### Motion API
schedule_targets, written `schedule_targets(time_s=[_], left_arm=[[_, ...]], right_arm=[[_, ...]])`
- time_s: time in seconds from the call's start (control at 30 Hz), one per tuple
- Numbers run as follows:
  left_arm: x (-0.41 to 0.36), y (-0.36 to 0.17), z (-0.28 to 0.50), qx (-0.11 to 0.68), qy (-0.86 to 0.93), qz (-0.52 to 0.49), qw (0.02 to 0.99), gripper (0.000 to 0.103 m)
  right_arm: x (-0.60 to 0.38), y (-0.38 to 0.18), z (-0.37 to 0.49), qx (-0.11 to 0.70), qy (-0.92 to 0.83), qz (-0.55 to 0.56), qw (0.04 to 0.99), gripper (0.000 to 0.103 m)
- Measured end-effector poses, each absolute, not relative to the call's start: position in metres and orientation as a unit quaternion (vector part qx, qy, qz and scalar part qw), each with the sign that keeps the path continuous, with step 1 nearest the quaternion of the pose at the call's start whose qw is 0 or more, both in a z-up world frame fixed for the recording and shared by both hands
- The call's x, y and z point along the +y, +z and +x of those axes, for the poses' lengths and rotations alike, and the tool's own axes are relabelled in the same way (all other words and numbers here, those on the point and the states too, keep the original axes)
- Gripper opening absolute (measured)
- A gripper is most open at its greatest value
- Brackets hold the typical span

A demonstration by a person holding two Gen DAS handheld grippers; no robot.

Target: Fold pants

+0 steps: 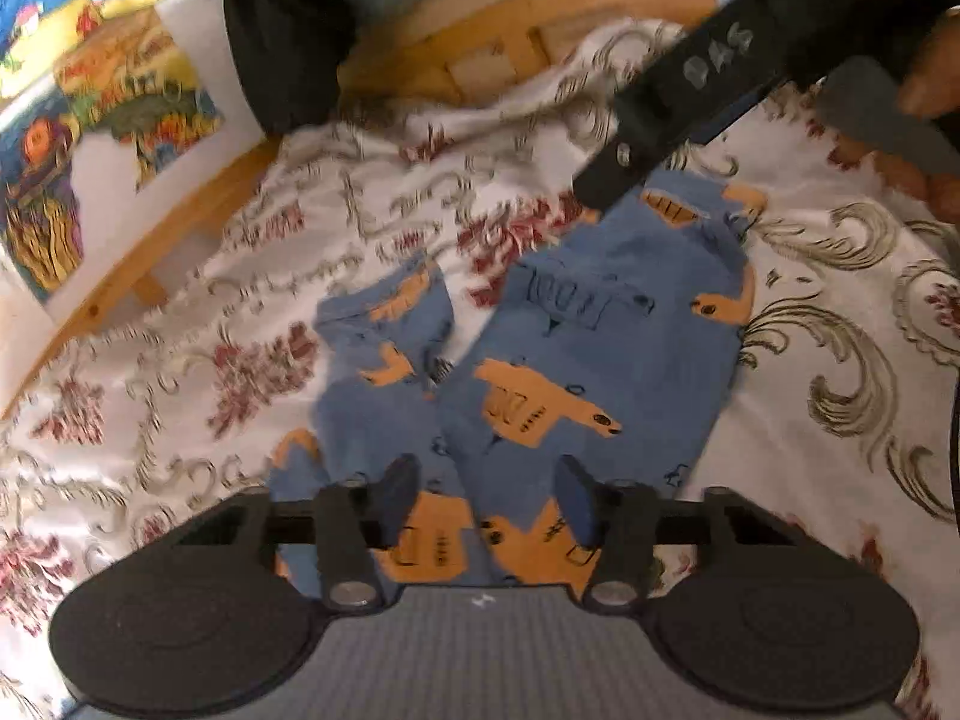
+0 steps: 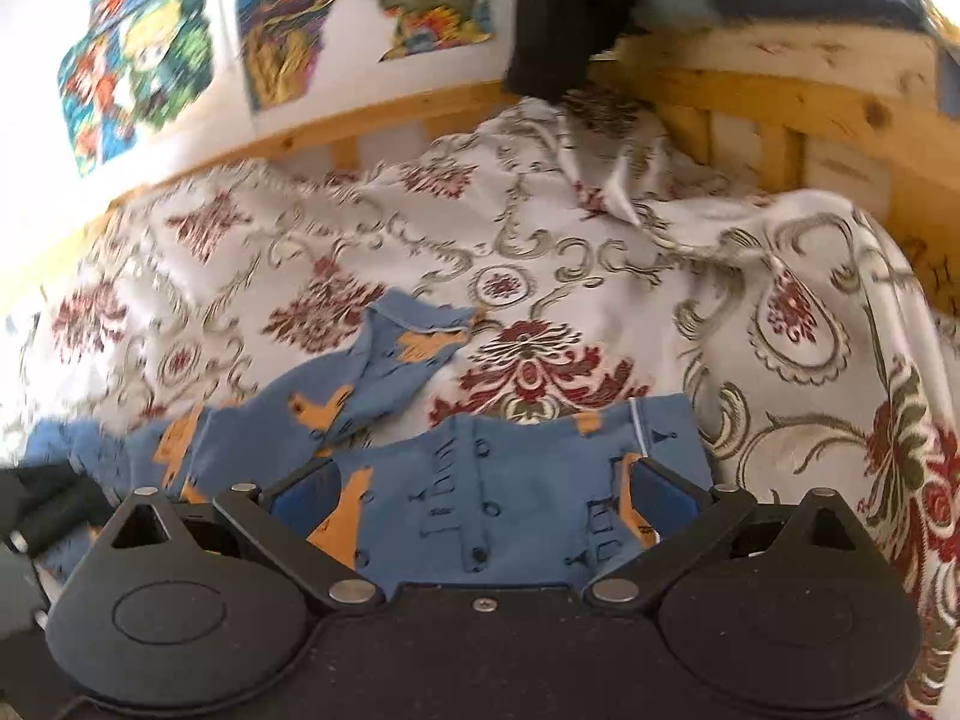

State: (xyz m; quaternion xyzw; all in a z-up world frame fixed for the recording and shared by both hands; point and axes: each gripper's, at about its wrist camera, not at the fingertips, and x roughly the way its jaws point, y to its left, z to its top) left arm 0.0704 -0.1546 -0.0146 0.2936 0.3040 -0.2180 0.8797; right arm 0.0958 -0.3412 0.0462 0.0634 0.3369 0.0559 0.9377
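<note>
Small blue pants (image 1: 576, 348) with orange prints lie on a floral bedspread (image 1: 210, 360). In the left wrist view my left gripper (image 1: 489, 501) is open, its blue pads straddling the near end of the pants, low over the cloth. The right gripper (image 1: 654, 126) reaches in from the upper right, its tip at the far end of the pants. In the right wrist view my right gripper (image 2: 480, 495) stands open above the pants (image 2: 480, 480), with one leg (image 2: 384, 372) trailing away to the upper left. Whether the pads touch the cloth I cannot tell.
A wooden bed frame (image 2: 780, 96) borders the bedspread (image 2: 540, 252) at the back and right. A dark garment (image 2: 564, 12) hangs at the corner. Colourful pictures (image 2: 150, 60) cover the white wall. A hand (image 1: 930, 72) holds the right gripper.
</note>
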Motion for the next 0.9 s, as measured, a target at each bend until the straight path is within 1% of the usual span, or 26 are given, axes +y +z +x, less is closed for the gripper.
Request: schedule_targets(time_s=[0.03,0.1,0.27,0.3,0.37,0.4,0.43,0.5,0.57,0.6,0.63,0.73,0.87,0.9], left_arm=[[-0.156,-0.017,0.077,0.317,-0.213,0.282,0.880,0.045],[-0.154,-0.021,0.089,0.340,-0.198,0.257,0.883,0.041],[-0.144,-0.026,0.110,0.374,-0.169,0.237,0.881,0.035],[-0.142,-0.028,0.113,0.382,-0.166,0.234,0.879,0.033],[-0.133,-0.028,0.120,0.397,-0.167,0.215,0.877,0.029],[-0.129,-0.029,0.123,0.405,-0.167,0.201,0.876,0.024],[-0.125,-0.028,0.126,0.410,-0.166,0.192,0.876,0.017],[-0.119,-0.027,0.130,0.417,-0.164,0.181,0.876,0.010],[-0.114,-0.027,0.132,0.422,-0.164,0.173,0.875,0.005],[-0.112,-0.026,0.133,0.425,-0.164,0.168,0.874,0.002],[-0.110,-0.026,0.135,0.428,-0.163,0.161,0.874,0.001],[-0.106,-0.025,0.138,0.435,-0.170,0.143,0.872,0.000],[-0.101,-0.020,0.140,0.437,-0.186,0.122,0.871,0.000],[-0.100,-0.019,0.140,0.438,-0.190,0.117,0.871,0.000]], right_arm=[[-0.344,0.044,0.098,0.336,0.055,0.070,0.938,0.102],[-0.347,0.041,0.100,0.333,0.059,0.079,0.938,0.102],[-0.340,0.037,0.103,0.326,0.085,0.071,0.939,0.102],[-0.337,0.035,0.106,0.330,0.099,0.067,0.936,0.102],[-0.329,0.034,0.113,0.341,0.129,0.055,0.930,0.098],[-0.323,0.032,0.120,0.348,0.152,0.046,0.924,0.095],[-0.319,0.031,0.128,0.356,0.171,0.038,0.918,0.093],[-0.310,0.032,0.148,0.366,0.204,0.028,0.908,0.088],[-0.301,0.035,0.174,0.375,0.225,0.031,0.899,0.086],[-0.297,0.037,0.192,0.382,0.234,0.039,0.893,0.082],[-0.293,0.038,0.208,0.387,0.240,0.046,0.889,0.077],[-0.277,0.036,0.257,0.413,0.250,0.047,0.874,0.069],[-0.254,0.027,0.315,0.447,0.249,0.022,0.859,0.064],[-0.252,0.023,0.326,0.453,0.245,0.022,0.857,0.060]])
